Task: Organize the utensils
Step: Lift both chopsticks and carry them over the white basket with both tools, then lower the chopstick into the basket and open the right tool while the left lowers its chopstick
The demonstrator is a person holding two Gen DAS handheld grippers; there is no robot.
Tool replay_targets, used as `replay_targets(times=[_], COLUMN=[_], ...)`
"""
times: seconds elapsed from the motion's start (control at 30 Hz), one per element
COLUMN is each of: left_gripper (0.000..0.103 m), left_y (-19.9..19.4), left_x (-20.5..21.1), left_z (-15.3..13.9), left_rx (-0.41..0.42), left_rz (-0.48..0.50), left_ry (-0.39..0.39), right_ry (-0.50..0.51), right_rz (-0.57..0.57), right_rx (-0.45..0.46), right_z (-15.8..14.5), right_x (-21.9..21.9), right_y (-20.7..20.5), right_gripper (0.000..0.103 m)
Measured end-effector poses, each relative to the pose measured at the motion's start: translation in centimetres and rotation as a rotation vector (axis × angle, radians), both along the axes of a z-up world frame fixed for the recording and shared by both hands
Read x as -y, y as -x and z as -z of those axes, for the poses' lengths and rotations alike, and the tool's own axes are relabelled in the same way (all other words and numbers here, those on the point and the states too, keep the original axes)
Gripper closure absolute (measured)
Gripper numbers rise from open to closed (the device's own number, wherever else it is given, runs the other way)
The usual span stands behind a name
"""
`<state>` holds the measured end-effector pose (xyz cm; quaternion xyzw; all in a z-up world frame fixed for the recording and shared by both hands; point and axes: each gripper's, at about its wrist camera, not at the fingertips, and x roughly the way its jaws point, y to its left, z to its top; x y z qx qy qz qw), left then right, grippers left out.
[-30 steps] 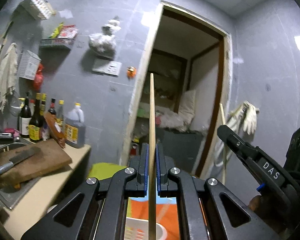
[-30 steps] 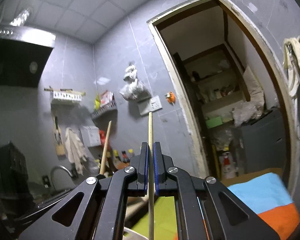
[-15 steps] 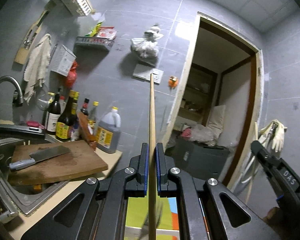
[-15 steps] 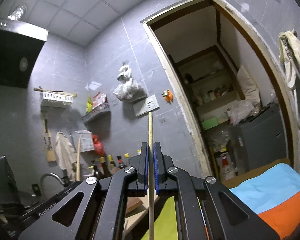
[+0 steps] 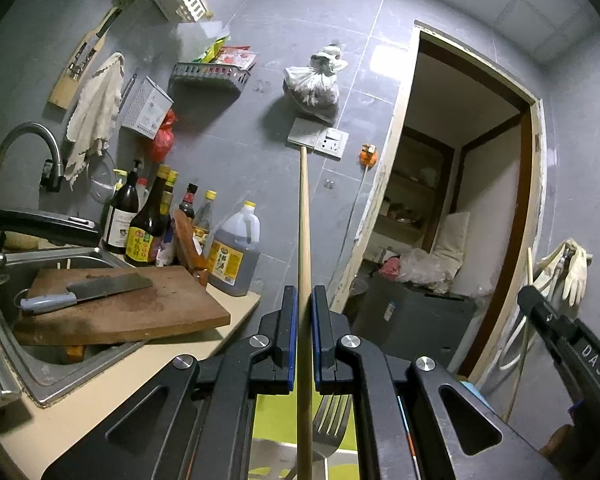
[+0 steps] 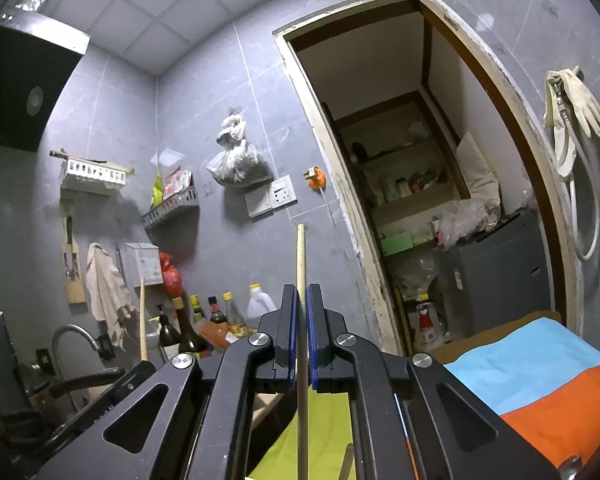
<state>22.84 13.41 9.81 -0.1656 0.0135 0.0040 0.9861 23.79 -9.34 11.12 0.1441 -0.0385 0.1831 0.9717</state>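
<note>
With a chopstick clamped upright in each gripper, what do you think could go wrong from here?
1. Each chopstick is pinched low on its length: the left gripper holds its chopstick with a long free end, which may pivot or slip.
2. The right gripper's chopstick may likewise swing.
3. A fork lies below the left gripper; lowering blind could knock it.

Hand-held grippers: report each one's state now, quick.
Left hand-held gripper: shut on a wooden chopstick.
Right hand-held gripper: shut on a second chopstick.
</note>
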Motion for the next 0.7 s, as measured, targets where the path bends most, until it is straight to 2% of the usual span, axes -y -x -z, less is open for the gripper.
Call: replay_targets(times=[0.37, 0.7], left_gripper=[0.099, 0.099], left_y=[0.2, 0.7], left_x=[1.3, 2.3], left_z=[1.5, 2.7], left_rx=[-0.001, -0.043], left_rz=[-0.03, -0.023], left_ry=[-0.056, -0.085], right_ry=[0.019, 0.098], right_rz=[-0.014, -0.046], right_rx=[-0.016, -0.067], right_z=[2.0, 3.3], right_x=[-0.5, -0.7], right_y=[-0.3, -0.1], right_gripper=[0.1, 0.099])
